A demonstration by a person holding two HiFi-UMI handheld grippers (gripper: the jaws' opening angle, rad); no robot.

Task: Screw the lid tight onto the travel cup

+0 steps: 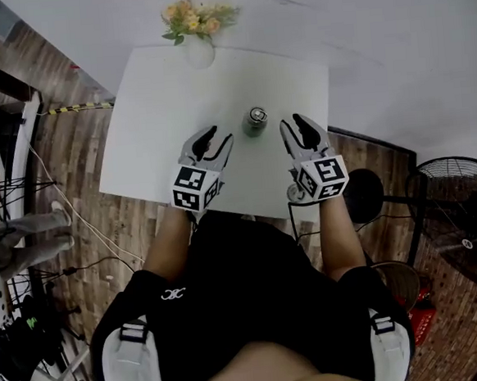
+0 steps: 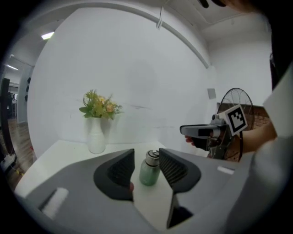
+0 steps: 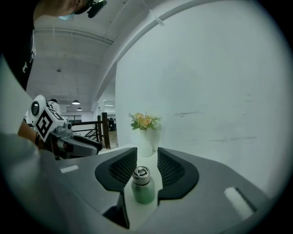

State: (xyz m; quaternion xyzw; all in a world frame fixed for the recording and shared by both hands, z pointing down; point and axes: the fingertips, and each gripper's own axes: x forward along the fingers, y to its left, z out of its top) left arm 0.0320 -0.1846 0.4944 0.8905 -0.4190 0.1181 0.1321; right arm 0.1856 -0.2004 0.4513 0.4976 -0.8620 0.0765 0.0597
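Both claws stand apart and grip nothing. The left gripper [image 1: 209, 136] sits just lower left of the travel cup [image 1: 256, 119] and the right gripper [image 1: 296, 124] just lower right, each clear of the cup, which stands upright at the centre of the white table [image 1: 154, 110] with its silver lid [image 3: 141, 172] already seated on top. Clamp the green body low with one gripper so it cannot spin, then close the other squarely on the lid and turn about the cup's upright axis; a tilted grip would likely cross the threads or tip the cup. The vase of flowers [image 1: 199, 49] at the table's upper edge is well apart, the fan [image 1: 462, 209] at the frame's right stands off the table, and nothing lies between claws and cup.
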